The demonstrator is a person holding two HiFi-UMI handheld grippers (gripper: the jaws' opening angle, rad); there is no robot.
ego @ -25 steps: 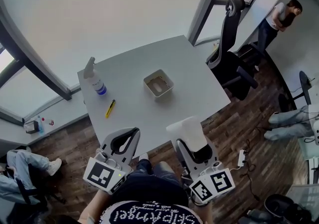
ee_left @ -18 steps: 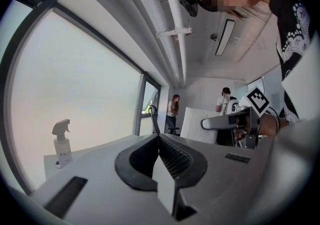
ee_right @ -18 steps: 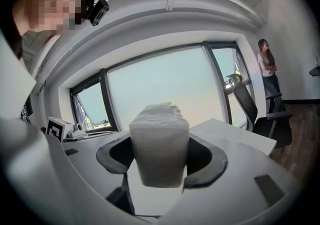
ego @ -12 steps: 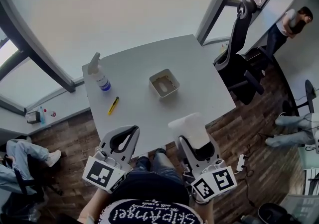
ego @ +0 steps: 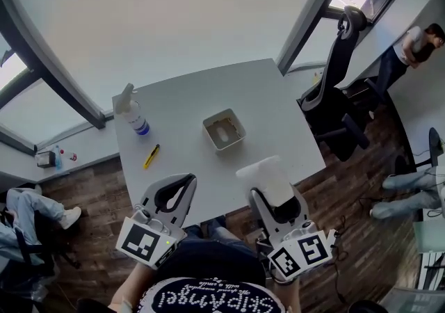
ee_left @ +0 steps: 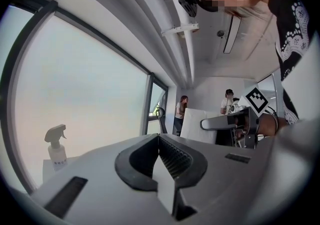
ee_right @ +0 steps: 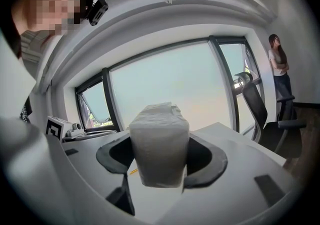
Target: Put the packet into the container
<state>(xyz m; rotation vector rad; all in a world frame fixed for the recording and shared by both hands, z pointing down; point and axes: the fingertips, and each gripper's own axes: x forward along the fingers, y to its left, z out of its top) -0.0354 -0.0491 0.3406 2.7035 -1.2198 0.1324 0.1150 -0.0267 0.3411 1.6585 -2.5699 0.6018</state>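
A white packet (ego: 266, 178) (ee_right: 159, 144) stands upright between the jaws of my right gripper (ego: 273, 197) (ee_right: 160, 171), which is shut on it, at the near edge of the white table (ego: 271, 117). A square beige container (ego: 224, 129) sits open and upright near the table's middle, well ahead of both grippers. My left gripper (ego: 177, 190) (ee_left: 161, 161) hangs over the near table edge, jaws shut together with nothing between them.
A white spray bottle (ego: 131, 111) (ee_left: 56, 145) stands at the table's far left, with a yellow utility knife (ego: 151, 156) in front of it. A black office chair (ego: 332, 89) is beside the table's right edge. People stand and sit around the room.
Both grippers stay in about the same place in the head view; the camera has shifted slightly, so the table and container sit a little differently in frame.
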